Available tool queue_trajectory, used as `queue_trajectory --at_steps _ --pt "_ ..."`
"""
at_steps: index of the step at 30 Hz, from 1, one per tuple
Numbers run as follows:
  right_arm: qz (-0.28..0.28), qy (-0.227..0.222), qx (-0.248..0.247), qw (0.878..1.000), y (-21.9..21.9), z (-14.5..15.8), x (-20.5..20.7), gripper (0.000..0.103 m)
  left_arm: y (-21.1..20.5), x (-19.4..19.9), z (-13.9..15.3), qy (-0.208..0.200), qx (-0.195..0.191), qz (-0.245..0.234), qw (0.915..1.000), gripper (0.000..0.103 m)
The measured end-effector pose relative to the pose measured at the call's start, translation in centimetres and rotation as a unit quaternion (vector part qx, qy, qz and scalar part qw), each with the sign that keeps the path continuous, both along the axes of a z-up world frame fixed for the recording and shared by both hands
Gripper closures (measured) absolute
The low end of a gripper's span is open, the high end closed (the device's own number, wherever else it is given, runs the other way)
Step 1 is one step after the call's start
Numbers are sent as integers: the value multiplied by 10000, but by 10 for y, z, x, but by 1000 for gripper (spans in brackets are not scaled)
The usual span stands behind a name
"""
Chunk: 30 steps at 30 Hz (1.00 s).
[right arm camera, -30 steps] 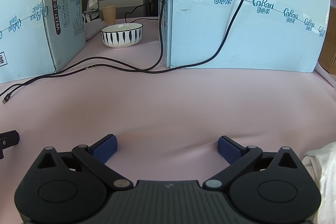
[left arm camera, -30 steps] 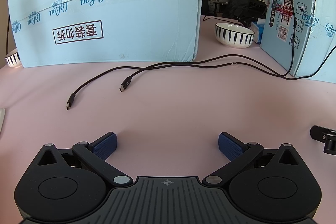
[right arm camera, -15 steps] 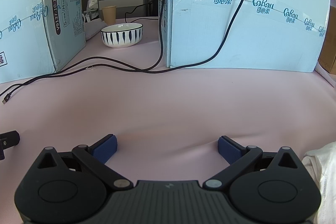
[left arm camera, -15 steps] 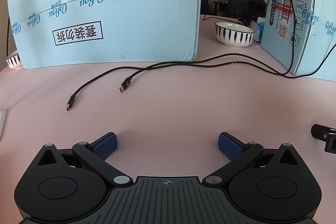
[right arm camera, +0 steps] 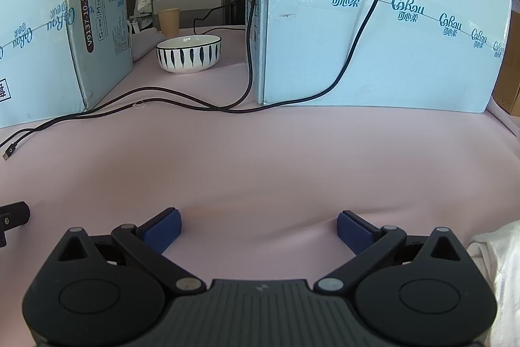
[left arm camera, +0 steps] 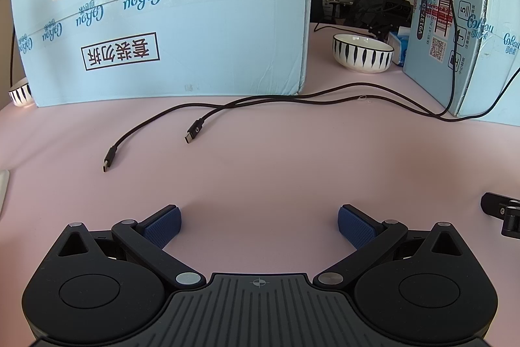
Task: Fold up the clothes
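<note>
The left gripper (left arm camera: 259, 225) sits low over the pink table (left arm camera: 292, 171) with its blue-padded fingers (left arm camera: 162, 225) spread wide and nothing between them. The right gripper (right arm camera: 258, 228) is the same: fingers (right arm camera: 352, 230) wide apart, only bare pink surface in the gap. The single piece of clothing in sight appears in the right wrist view alone, a crumpled white cloth (right arm camera: 500, 259) at the lower right edge, just beside the gripper's right side and outside its fingers; how much of it there is cannot be told, since the frame cuts it off. The left wrist view shows two black cables (left arm camera: 156, 132) lying ahead of the fingers, both plug ends loose on the table, well apart from the pads; the right wrist view catches only one plug end (right arm camera: 9, 152) at its far left. A black part of the other tool pokes in at the right edge of the left view (left arm camera: 502, 210) and at the left edge of the right view (right arm camera: 13, 217). Farther back stand two light blue cardboard boxes, one large (left arm camera: 169, 21) and one to the right (left arm camera: 455, 31), with a striped white bowl (left arm camera: 362, 52) between them. Only the right view shows a paper cup (right arm camera: 169, 21) behind that bowl (right arm camera: 188, 52).
</note>
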State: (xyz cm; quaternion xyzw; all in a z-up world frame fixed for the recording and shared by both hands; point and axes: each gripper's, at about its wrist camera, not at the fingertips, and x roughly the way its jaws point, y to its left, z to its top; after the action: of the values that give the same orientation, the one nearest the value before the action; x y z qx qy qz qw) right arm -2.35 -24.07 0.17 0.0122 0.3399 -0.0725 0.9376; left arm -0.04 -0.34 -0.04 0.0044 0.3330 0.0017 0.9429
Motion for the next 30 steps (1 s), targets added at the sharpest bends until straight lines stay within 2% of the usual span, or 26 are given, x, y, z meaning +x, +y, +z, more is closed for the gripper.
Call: queue_trajectory --at_steps 17,22,25,30 --pt "-41 26 27 10000 -1 5 -2 0 -1 -2 4 2 106 38 9999 0" --pt "-44 -43 89 9999 -1 12 -7 0 1 -6 10 78 -32 -19 10000 0" --pt "-52 -138 34 9999 1 18 -11 0 4 -10 17 -28 -162 31 9999 0" --pt "1 -225 0 9997 4 28 -15 0 2 -15 26 -110 -16 55 9999 0"
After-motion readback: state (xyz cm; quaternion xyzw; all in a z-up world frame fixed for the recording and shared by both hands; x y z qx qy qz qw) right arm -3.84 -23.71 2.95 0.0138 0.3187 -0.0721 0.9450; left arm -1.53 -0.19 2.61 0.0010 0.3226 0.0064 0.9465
